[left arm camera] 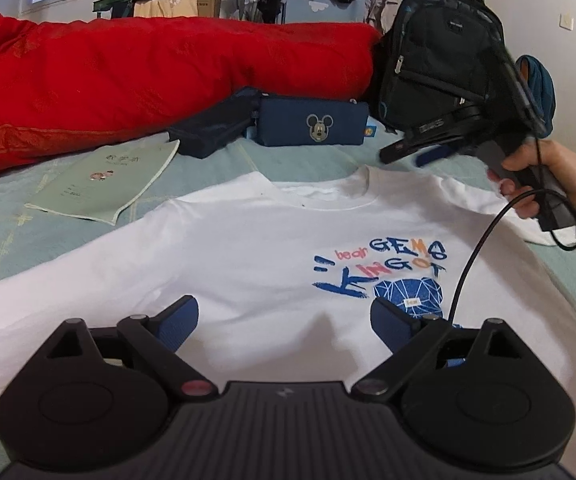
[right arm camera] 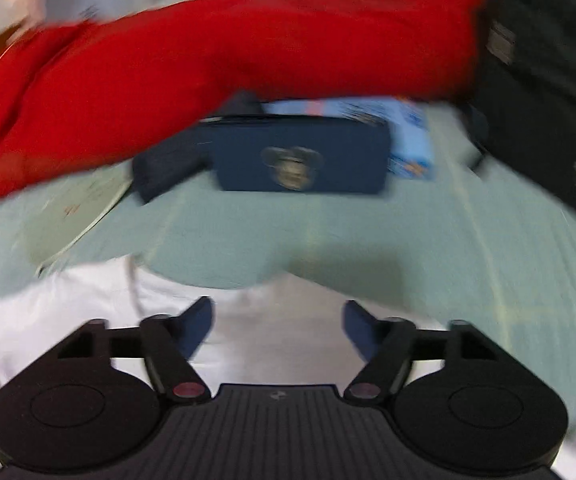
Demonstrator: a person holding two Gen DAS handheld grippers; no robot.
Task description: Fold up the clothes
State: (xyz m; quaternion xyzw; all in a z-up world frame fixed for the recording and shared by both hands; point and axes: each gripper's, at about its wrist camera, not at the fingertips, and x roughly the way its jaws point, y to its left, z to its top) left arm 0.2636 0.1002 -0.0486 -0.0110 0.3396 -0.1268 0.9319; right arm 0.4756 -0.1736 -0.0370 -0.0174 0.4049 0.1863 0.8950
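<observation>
Both cameras ride low behind their own fingers, tilted down across the bed (left arm camera: 16, 240). The left wrist view sits close over the white T-shirt (left arm camera: 228, 264), facing 12 o'clock. The blurred right wrist view hangs near its edge. The 2 share the red quilt (right arm camera: 248, 48) and navy pouch (left arm camera: 314, 124).

White T-shirt (left arm camera: 248, 248) lies flat, print side up, on the pale green bed (left arm camera: 16, 240); blue/orange lettering & blue bear graphic on its right half. Left tongs (left arm camera: 284, 322) hover low over the shirt's lower middle, blue pads spread wide, nothing betw. them. Right tongs (left arm camera: 408, 152), held by a hand (left arm camera: 528, 176), sit above the shirt's right shoulder near the collar; blurred, gap unclear. Behind: red quilt (left arm camera: 148, 76), black backpack (left arm camera: 440, 60), navy pouch w/ mouse patch (left arm camera: 314, 124), green booklet (left arm camera: 104, 176) left of the collar.
</observation>
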